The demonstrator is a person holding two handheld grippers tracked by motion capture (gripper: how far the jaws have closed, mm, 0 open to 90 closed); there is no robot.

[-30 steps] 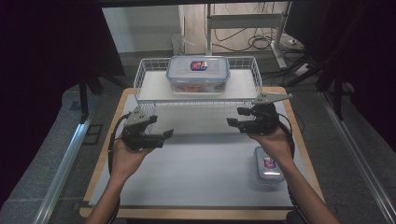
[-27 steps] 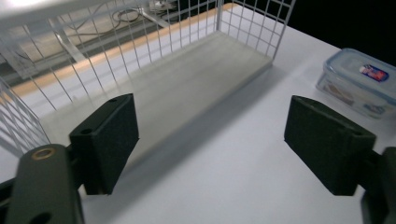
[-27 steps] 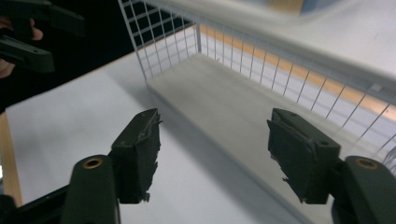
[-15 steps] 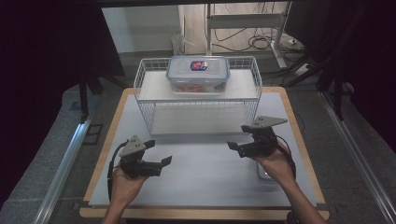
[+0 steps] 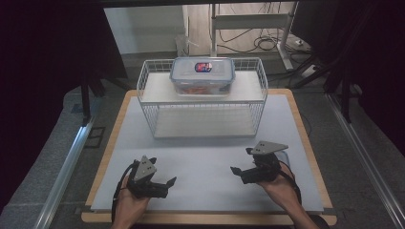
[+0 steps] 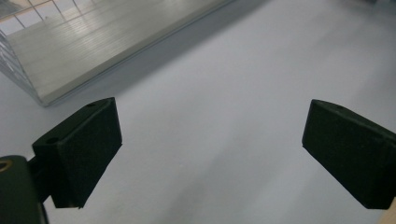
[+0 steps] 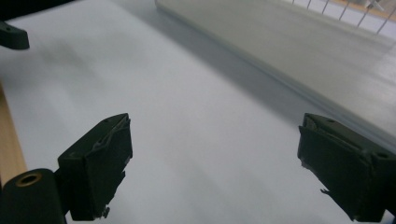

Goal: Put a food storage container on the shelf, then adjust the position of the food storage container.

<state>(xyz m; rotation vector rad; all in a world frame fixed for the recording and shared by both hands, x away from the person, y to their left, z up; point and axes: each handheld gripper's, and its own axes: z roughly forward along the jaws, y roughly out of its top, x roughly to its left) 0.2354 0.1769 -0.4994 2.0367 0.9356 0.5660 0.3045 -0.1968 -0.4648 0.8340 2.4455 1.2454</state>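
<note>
Tools low over near edge of table point(image 5: 200, 148), both empty. Left tool point(image 5: 160, 183) jaws spread wide, just been opening, nothing between them. Right tool point(image 5: 241, 171) likewise wide, just been opening, nothing gripped. Lidded box point(image 5: 204, 76) sits on top shelf of wire rack point(image 5: 145, 102) at far side of table, well apart from both tools.

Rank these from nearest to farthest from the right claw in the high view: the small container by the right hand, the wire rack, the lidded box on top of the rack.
From the right claw:
1. Small container, just beside it at the mat's right edge, mostly hidden by the claw.
2. Wire rack, ahead at mid table.
3. Lidded box, on the rack's top shelf, farthest back.
</note>
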